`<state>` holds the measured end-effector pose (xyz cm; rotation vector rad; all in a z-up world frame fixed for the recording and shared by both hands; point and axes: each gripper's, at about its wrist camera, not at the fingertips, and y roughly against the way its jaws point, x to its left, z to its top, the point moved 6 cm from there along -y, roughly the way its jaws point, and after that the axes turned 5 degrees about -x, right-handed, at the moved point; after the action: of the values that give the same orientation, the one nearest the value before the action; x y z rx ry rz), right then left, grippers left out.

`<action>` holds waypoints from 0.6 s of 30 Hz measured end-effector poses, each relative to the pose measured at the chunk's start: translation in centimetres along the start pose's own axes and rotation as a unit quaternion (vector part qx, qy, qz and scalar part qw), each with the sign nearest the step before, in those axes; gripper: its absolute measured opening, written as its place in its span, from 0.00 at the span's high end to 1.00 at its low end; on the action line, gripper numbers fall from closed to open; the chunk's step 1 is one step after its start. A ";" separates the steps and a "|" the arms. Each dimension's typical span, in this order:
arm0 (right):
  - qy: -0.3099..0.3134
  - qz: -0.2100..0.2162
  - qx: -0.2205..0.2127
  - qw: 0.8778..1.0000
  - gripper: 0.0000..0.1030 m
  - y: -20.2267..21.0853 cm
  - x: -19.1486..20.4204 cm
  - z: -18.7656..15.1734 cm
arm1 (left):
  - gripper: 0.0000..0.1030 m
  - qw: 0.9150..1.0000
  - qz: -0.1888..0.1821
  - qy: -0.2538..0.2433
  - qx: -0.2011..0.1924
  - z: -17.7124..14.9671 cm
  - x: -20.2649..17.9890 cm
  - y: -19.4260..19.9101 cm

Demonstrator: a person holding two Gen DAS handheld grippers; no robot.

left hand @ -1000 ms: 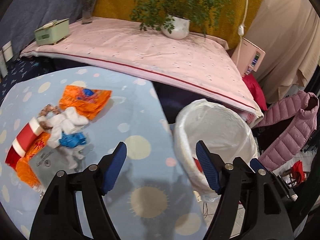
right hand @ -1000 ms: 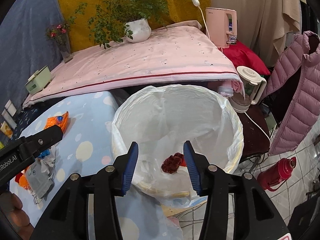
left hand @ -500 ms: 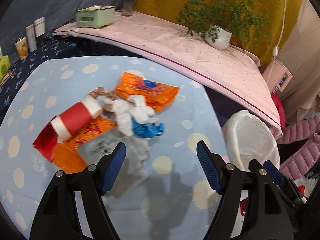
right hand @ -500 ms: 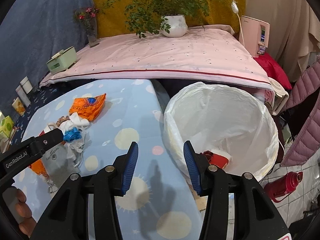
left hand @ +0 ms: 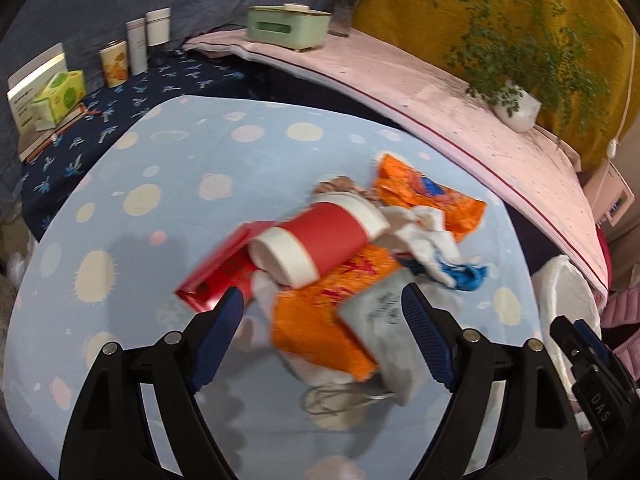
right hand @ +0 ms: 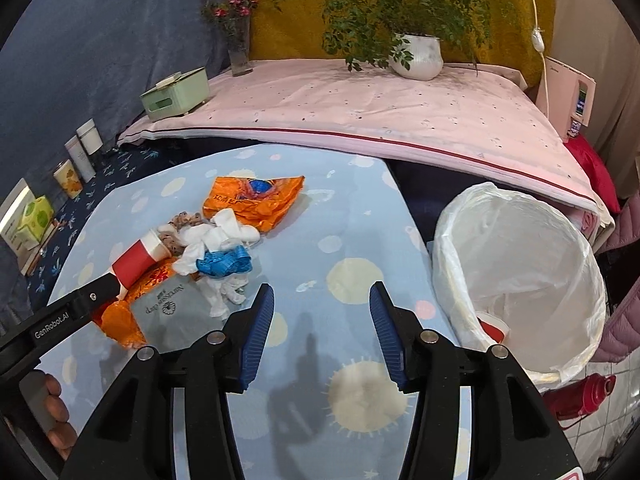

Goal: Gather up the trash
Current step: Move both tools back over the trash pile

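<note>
A trash pile lies on the light blue dotted table (left hand: 168,184): a red and white paper cup (left hand: 324,236) on its side, a red packet (left hand: 224,272), orange wrappers (left hand: 320,320), a grey pouch (left hand: 384,312), white tissue (left hand: 424,232) and a blue scrap (left hand: 464,276). My left gripper (left hand: 322,334) is open, just in front of the pile. My right gripper (right hand: 322,332) is open and empty over bare table, right of the pile (right hand: 208,248). The white-lined bin (right hand: 520,280) stands beside the table and holds a red and white cup.
A pink-covered bench (right hand: 360,112) runs behind the table with a potted plant (right hand: 416,56), a green box (right hand: 176,92) and a flower vase (right hand: 238,48). Tins and boxes (left hand: 116,60) stand at far left. A red flask (right hand: 576,396) is on the floor.
My left gripper has swung left from the bin to the trash pile and come close to it. My right gripper has moved left from over the bin to over the table.
</note>
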<state>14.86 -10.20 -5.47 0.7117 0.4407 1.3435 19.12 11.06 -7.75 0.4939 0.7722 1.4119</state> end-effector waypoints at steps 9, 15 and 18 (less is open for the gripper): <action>0.015 0.026 0.009 0.999 0.51 -2.0 4.3 0.3 | 0.25 0.999 0.040 0.017 0.008 -0.2 6.6 -1.3; 0.017 0.031 0.016 0.999 0.51 -4.0 6.3 0.4 | 0.27 0.998 0.048 0.021 0.023 -0.8 9.4 -2.9; 0.018 0.029 0.019 0.999 0.51 -5.0 6.9 0.5 | 0.33 0.998 0.040 0.023 0.035 -1.1 10.1 -3.7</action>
<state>20.11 -3.87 -7.81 0.7369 0.4788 1.4073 20.69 20.38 -13.02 0.5520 0.8489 1.4782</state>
